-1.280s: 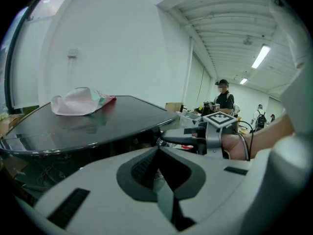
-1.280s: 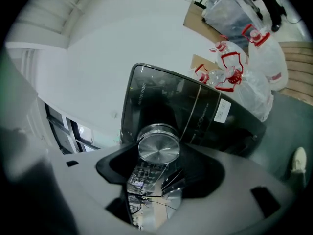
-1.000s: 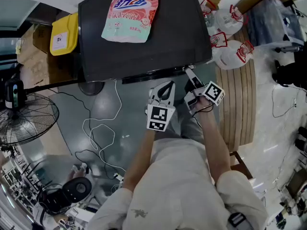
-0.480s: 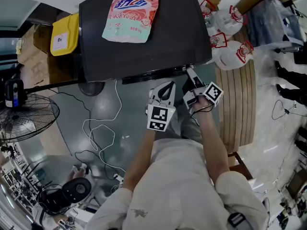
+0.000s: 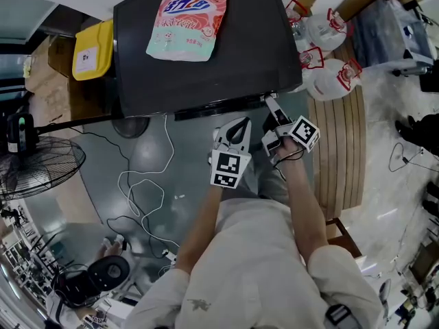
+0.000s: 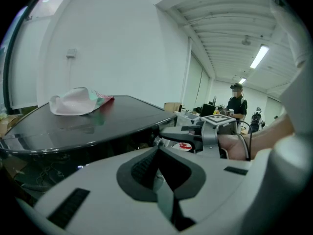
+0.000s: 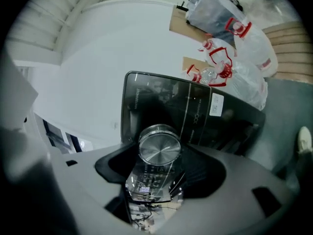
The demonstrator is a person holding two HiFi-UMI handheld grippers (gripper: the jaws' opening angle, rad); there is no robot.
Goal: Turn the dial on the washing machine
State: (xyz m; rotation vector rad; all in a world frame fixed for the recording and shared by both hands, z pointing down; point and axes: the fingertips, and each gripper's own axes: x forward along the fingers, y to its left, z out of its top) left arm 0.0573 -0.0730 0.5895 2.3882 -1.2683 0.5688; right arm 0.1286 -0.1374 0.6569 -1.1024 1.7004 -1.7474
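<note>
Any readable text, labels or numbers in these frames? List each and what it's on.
Nothing reads cleanly.
Pouch on the washer: blue print, too blurred.
Yellow container: white label, too small.
Washer's front panel: vertical print, blurred.
White sticker on it: too small.
Bottles: red labels, unreadable.
Marker cube: square pattern, not text.

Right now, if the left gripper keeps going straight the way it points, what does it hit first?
The left gripper would likely meet the washing machine at its front edge, just beside the dial. Nothing shows in between, though depth is unclear.
</note>
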